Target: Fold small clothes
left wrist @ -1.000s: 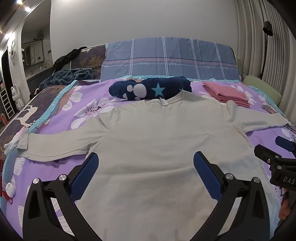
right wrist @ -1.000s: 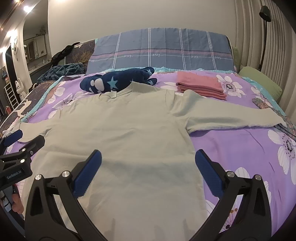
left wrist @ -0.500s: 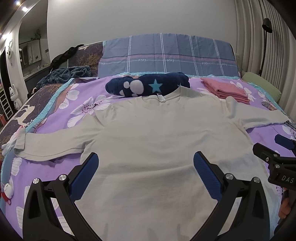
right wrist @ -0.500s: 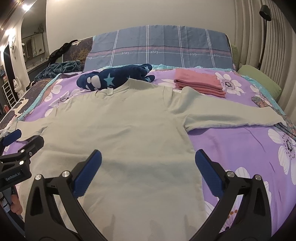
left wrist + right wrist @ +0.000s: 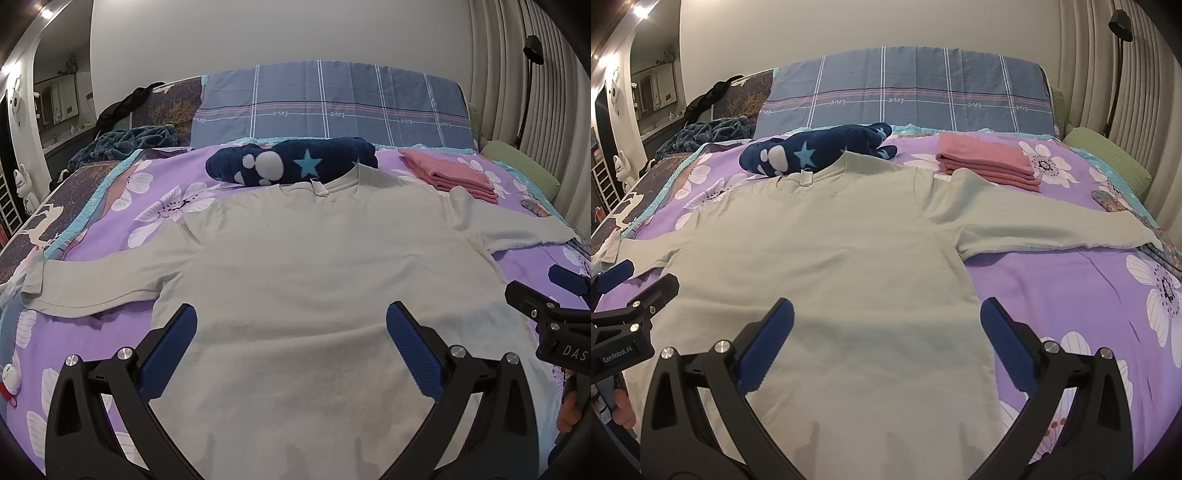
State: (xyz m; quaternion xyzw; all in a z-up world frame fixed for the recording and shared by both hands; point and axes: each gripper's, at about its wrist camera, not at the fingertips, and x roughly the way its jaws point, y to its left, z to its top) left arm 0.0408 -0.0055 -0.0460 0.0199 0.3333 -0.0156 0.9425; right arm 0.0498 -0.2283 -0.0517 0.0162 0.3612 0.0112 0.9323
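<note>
the left sleeve (image 5: 92, 284) lies stretched out toward the bed's (image 5: 110, 206) left side, ready to fold in. the left gripper (image 5: 291, 332) hovers with fingers spread wide and empty over the pale shirt (image 5: 314, 266), spread flat with its collar toward the pillows. the right gripper (image 5: 886, 332), equally wide and empty, hovers near the shirt's right edge. the pink folded stack (image 5: 990, 162) sits beyond, out of the way.

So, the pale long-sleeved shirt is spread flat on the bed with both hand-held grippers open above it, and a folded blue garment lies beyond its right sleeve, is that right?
Not quite: the folded garment beyond the right sleeve is pink, as the right wrist view shows. The rest holds: the pale shirt lies spread flat on the bed, and the left hand-held gripper and right hand-held gripper are open above it.
</note>
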